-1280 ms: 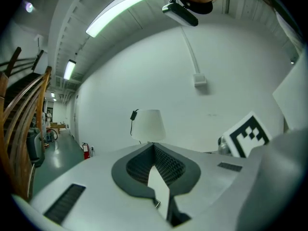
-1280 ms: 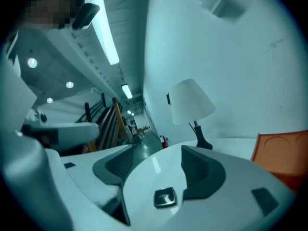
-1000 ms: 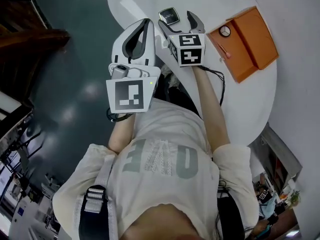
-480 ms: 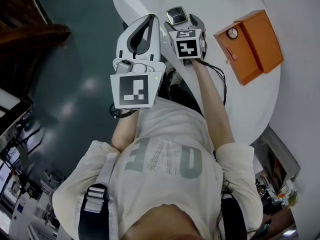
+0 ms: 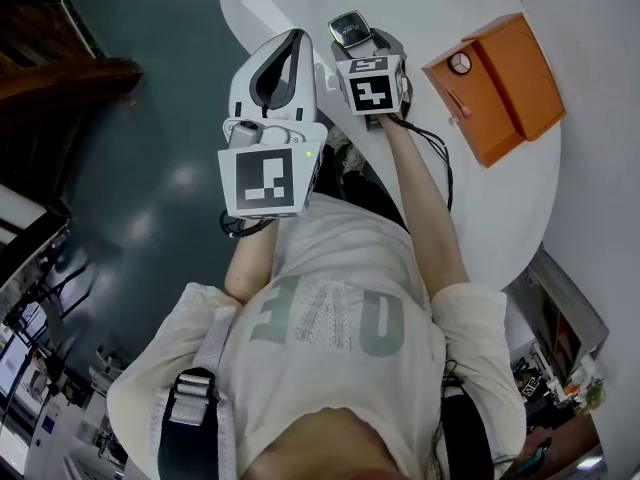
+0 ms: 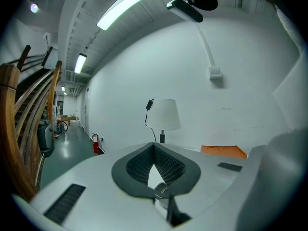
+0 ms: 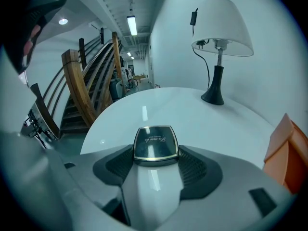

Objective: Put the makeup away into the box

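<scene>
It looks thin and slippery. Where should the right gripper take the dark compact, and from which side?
Best grip the compact by its straight side edges, coming low from its near edge. It lies flat on the table, so only its sides are free. The right gripper's jaws have just been closing onto them.

Items shown — one table, one dark compact, one orange box, one white-shaded lamp — and two grippers, namely the left gripper and the right gripper.
</scene>
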A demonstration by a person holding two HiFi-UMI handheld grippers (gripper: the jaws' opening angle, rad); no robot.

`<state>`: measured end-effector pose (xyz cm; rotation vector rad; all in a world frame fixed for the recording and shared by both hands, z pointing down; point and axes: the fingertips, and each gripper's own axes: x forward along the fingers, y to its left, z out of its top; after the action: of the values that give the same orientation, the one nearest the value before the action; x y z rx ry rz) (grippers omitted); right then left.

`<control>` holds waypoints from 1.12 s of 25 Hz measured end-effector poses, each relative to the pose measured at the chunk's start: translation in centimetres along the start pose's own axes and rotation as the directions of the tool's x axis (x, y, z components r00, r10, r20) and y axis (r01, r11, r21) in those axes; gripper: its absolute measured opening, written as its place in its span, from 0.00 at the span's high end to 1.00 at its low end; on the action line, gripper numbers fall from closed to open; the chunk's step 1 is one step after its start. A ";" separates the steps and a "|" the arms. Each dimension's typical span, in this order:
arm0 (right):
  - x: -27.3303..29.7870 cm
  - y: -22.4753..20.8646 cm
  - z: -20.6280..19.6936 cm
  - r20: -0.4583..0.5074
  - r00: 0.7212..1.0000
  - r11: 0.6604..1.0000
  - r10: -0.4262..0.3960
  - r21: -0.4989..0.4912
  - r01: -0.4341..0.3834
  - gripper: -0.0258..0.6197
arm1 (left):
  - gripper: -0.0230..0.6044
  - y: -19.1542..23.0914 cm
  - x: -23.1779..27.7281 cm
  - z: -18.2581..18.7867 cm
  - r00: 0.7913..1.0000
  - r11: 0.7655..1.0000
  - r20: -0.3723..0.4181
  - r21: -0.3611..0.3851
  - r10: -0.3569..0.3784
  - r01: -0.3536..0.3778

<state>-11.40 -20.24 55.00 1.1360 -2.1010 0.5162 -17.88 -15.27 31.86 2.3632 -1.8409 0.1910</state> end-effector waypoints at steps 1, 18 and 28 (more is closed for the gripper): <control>-0.4 -0.2 0.7 0.020 1.000 1.000 -0.005 0.005 0.005 0.49 | 0.95 -0.1 0.0 0.2 1.000 1.000 0.003 0.001 -0.003 0.003; -25.3 -6.1 12.4 0.565 0.779 0.962 -0.273 0.182 0.205 0.50 | 0.95 -8.7 2.1 6.2 0.970 0.975 0.116 0.083 -0.213 0.204; -24.1 -11.8 5.5 0.376 0.832 0.888 -0.408 0.375 0.266 0.50 | 0.95 -11.5 2.4 5.9 0.958 0.957 0.071 0.103 -0.278 0.270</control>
<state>5.70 -16.31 34.00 1.9305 -2.1576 0.4474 -6.08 -15.87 26.15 2.6963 -1.5429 0.1483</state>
